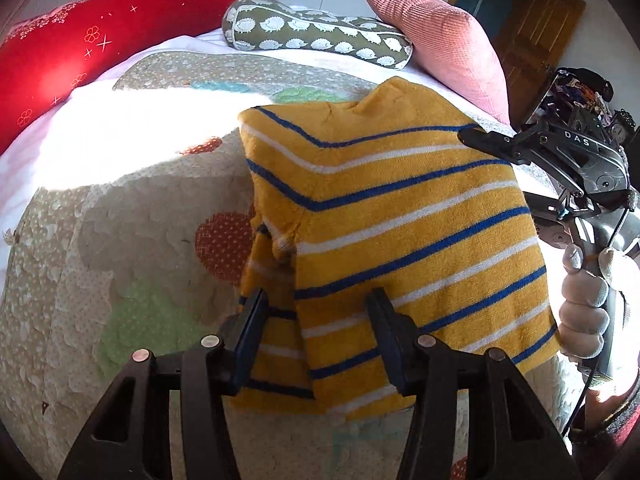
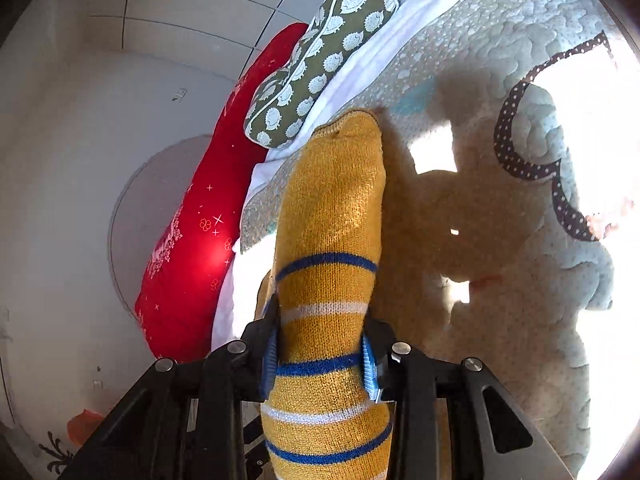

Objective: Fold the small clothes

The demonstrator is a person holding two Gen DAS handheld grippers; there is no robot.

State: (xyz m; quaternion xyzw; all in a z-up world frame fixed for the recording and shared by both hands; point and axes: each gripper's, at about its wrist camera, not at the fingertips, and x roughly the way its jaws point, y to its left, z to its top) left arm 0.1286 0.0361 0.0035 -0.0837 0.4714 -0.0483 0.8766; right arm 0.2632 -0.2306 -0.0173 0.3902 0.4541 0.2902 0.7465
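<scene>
A patchwork quilt [image 1: 120, 216] covers the bed, with a red pillow [image 1: 80, 44] at its head. A yellow striped sweater [image 1: 400, 216] lies folded on the quilt. The left gripper [image 1: 316, 344] straddles its hem, jaws apart; the right gripper [image 2: 320, 354] has its jaws clamped on the sweater's edge.

Sweater [image 1: 400, 216] fuzzy knit; quilt [image 1: 100, 240] stitched, puckered cloth.
</scene>
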